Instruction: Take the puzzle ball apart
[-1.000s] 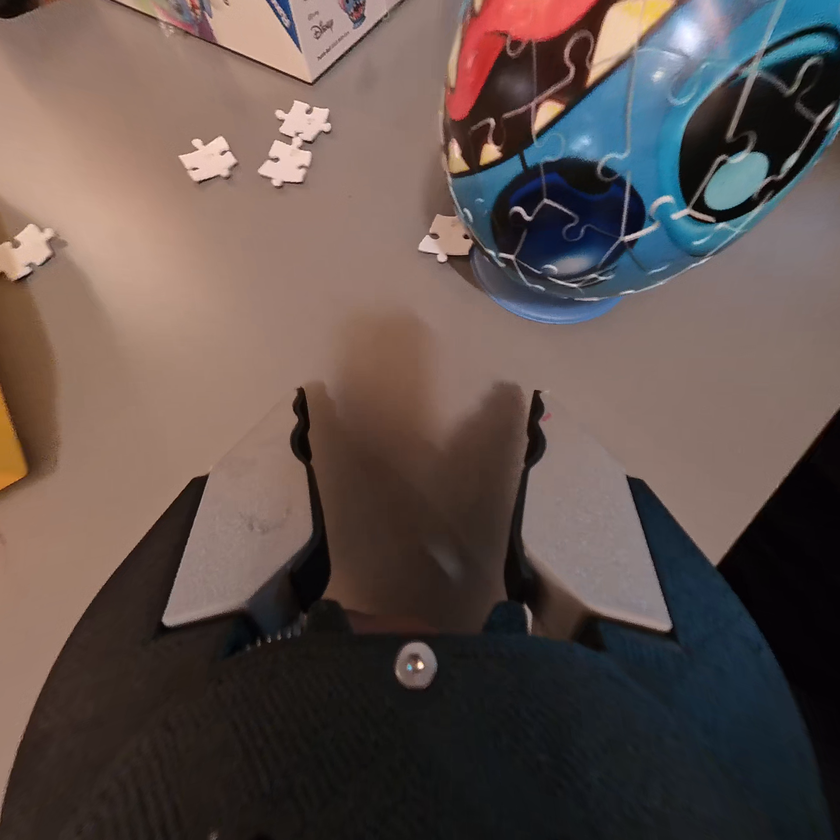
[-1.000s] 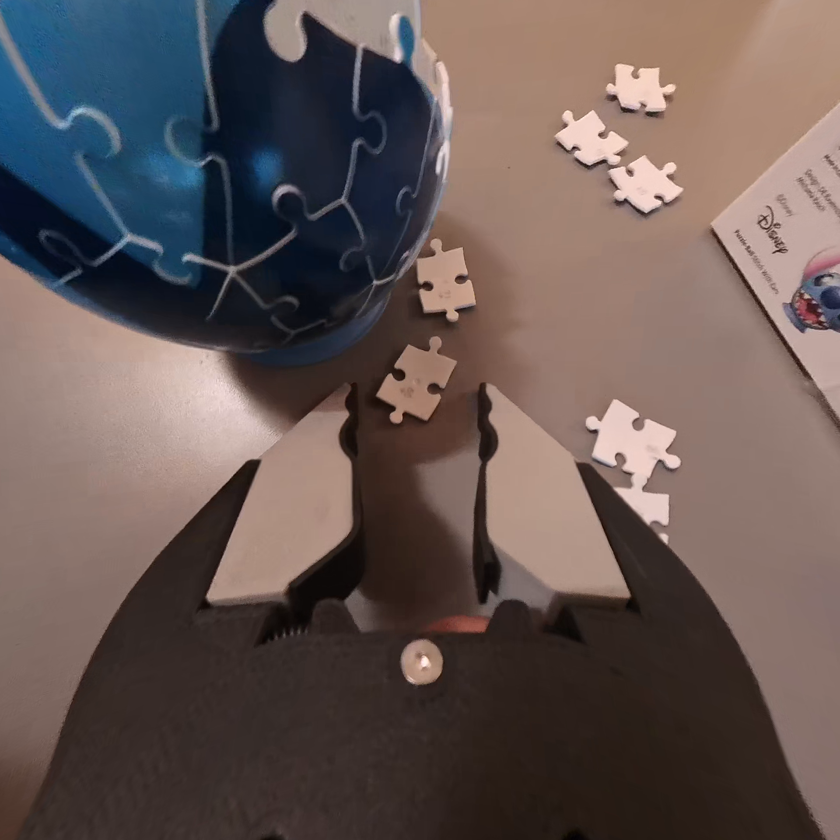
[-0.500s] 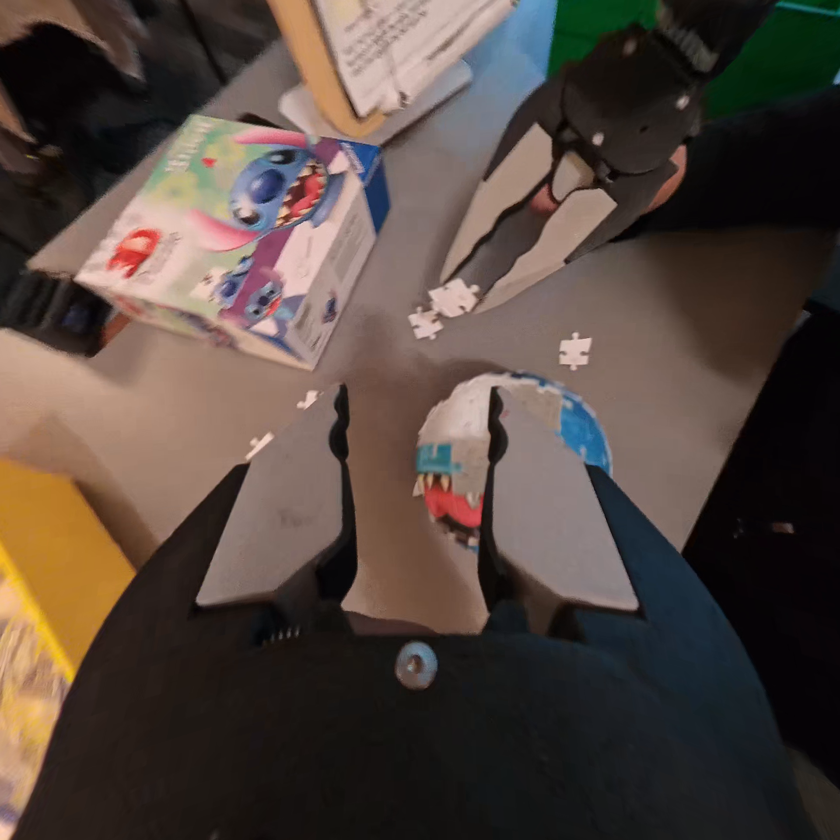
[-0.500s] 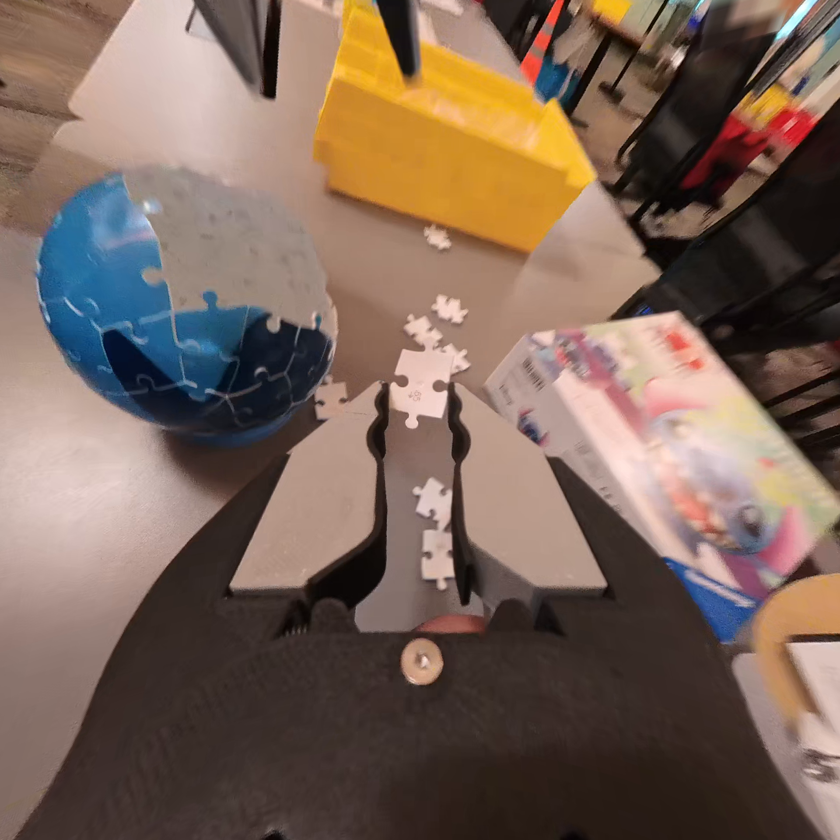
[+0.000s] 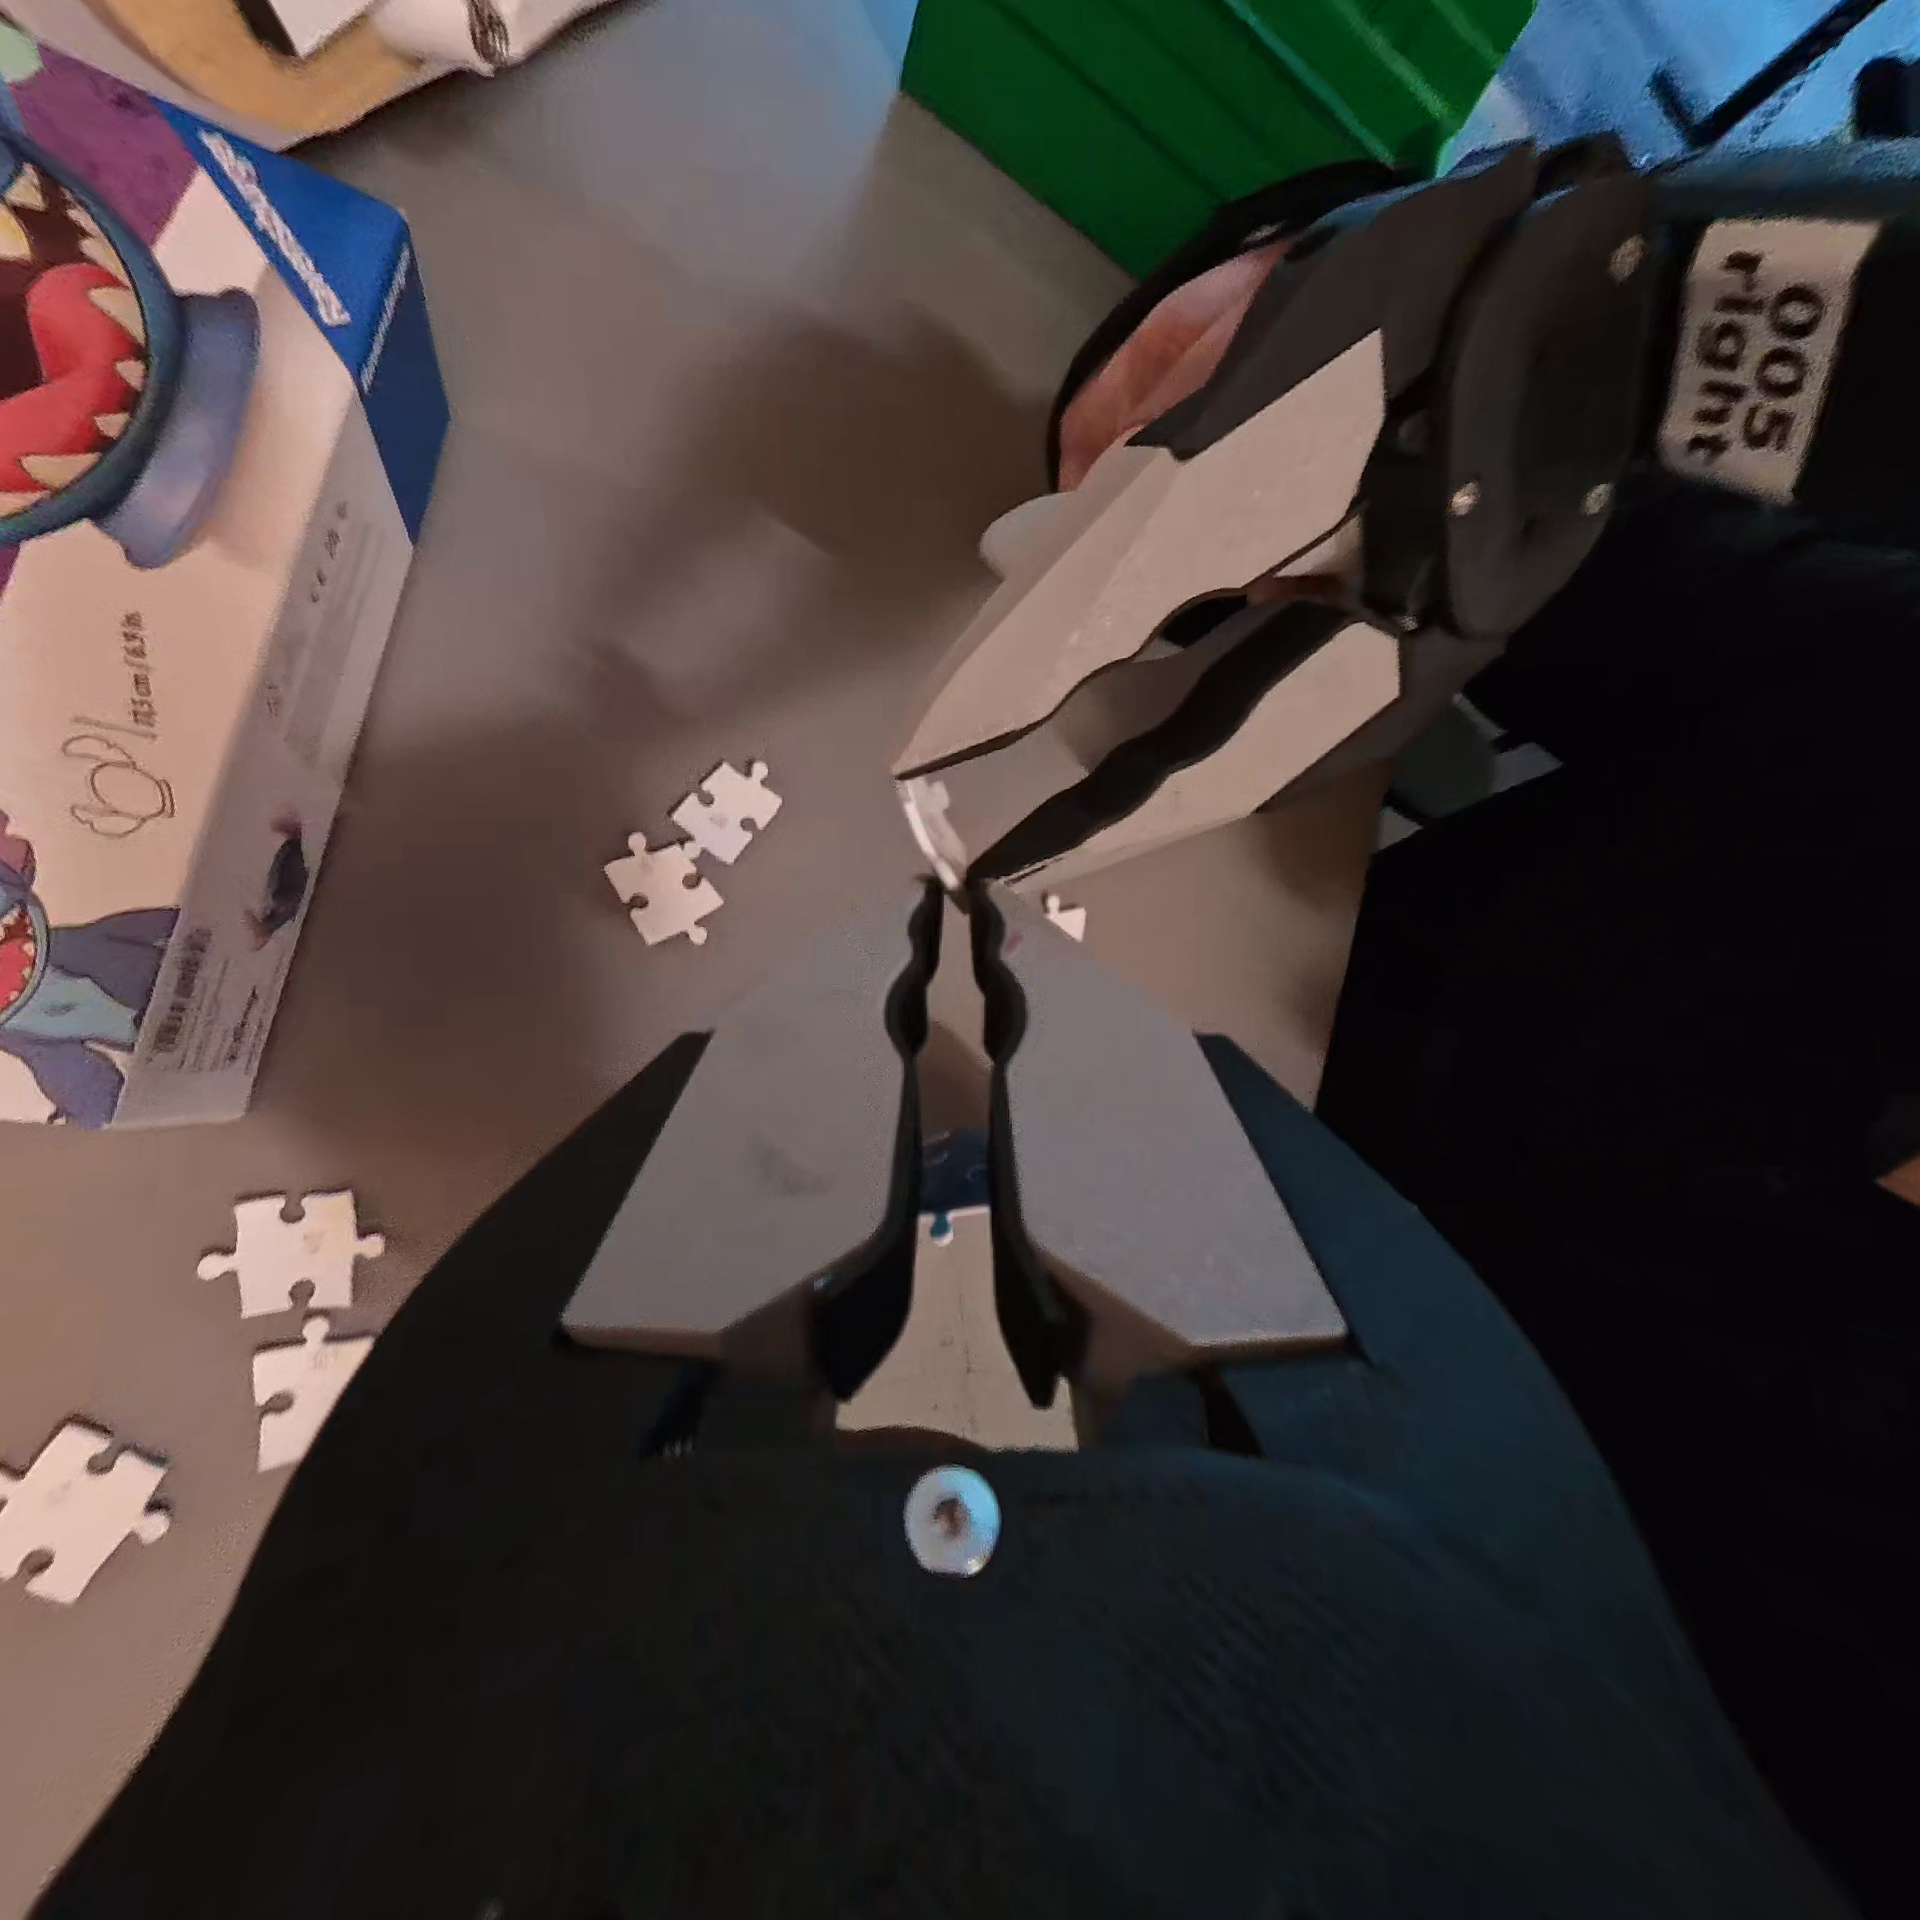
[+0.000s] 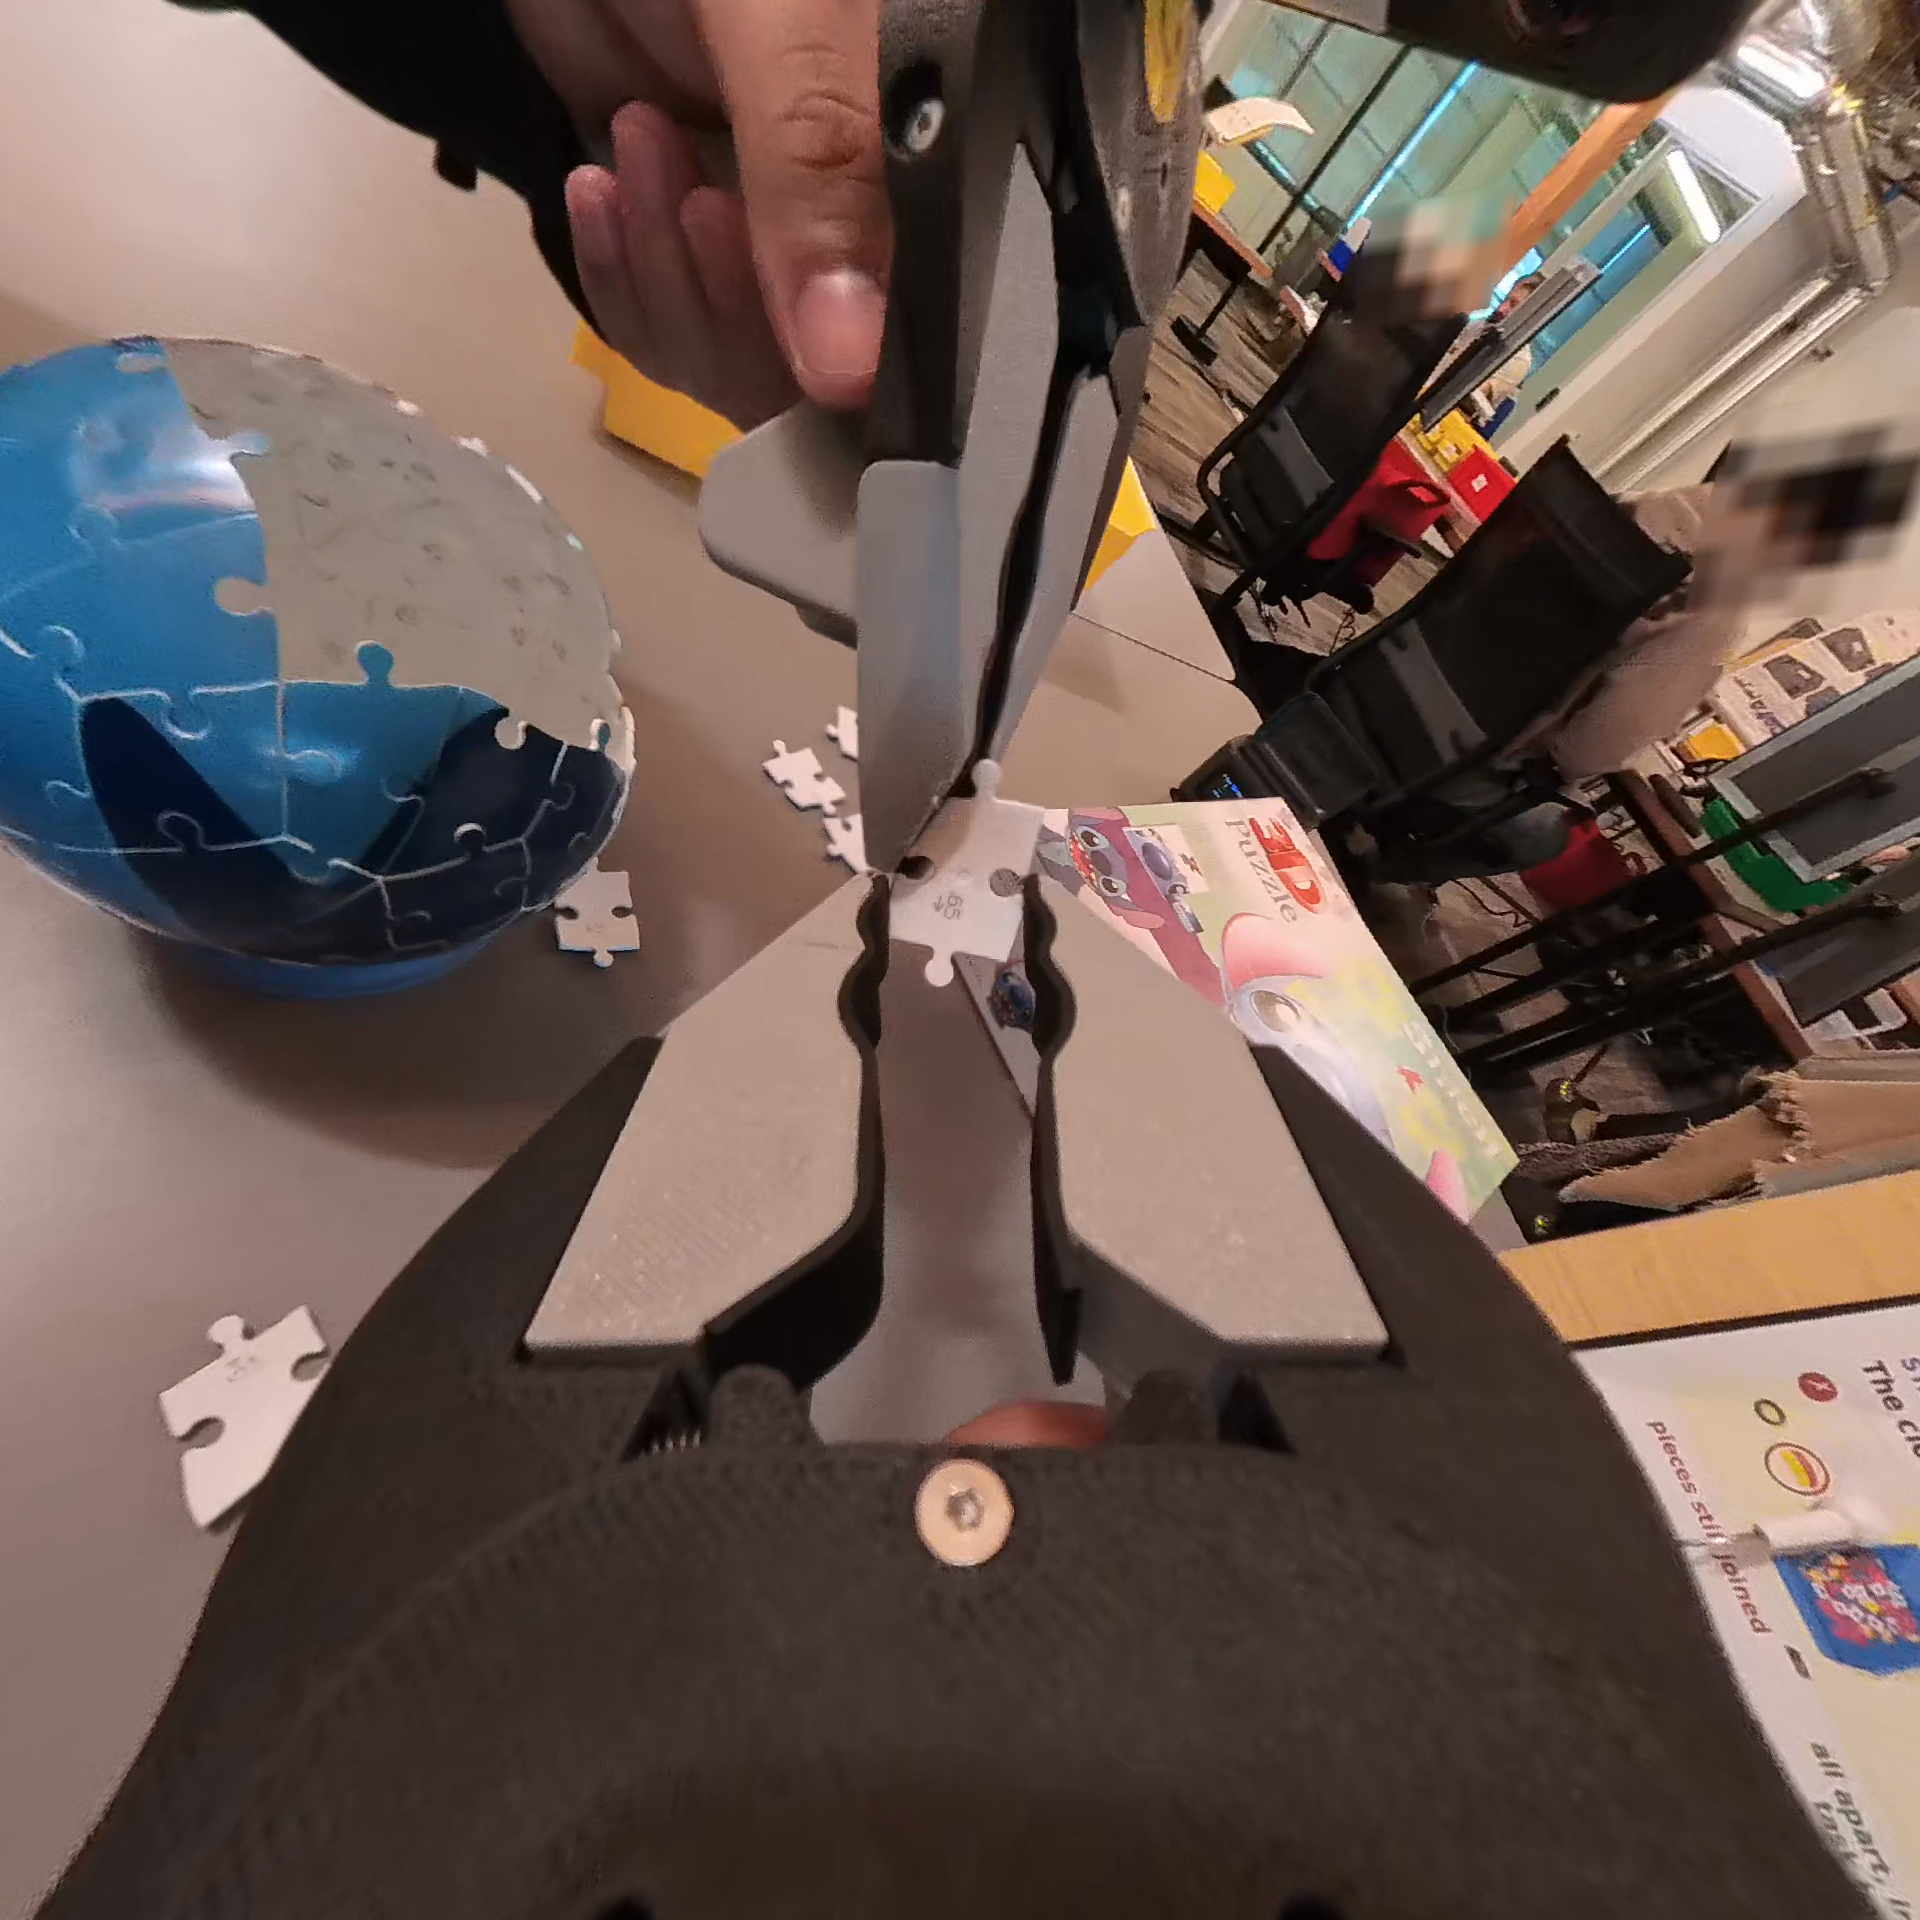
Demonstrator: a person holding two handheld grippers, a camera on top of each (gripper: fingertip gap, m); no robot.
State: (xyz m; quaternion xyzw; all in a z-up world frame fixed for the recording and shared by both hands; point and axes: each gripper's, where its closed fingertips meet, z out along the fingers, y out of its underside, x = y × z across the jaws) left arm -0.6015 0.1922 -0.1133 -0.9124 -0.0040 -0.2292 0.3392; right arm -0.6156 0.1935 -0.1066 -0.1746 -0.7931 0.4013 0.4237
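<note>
Status, L to R across the right wrist view:

1. Loose piece (image 6: 244,1397), white back up, on the grey table (image 6: 156,1091), low and to the L of the right gripper (image 6: 951,904).
2. Puzzle ball (image 6: 187,727), well to the L of the right gripper's tips and further out, seated on its blue base. Upper section is open: rim is jagged w/ tabs and the grey inner face of the far wall shows. Lower blue shell remains interlocked. One piece (image 6: 595,914) lies just beside the base.
3. Centre: right gripper is clamped on a lifted piece (image 6: 961,883), held off the table by its edges between the fingertips. Left gripper (image 6: 935,821) enters from above, tips nearly together and touching the same piece's upper L corner; whether it pinches that piece cannot be told. In the left wrist view its jaws show only a narrow gap.
4. More loose pieces (image 6: 805,774) just beyond the tips.
5. Puzzle box (image 6: 1299,987) to the R of the tips.

Assessment: disassembly approx. partway. Roughly a dozen pieces are off across both views; most of the shell is left to strip. Held item looks like either a single piece or a joined pair under separation; cannot confirm.
</note>
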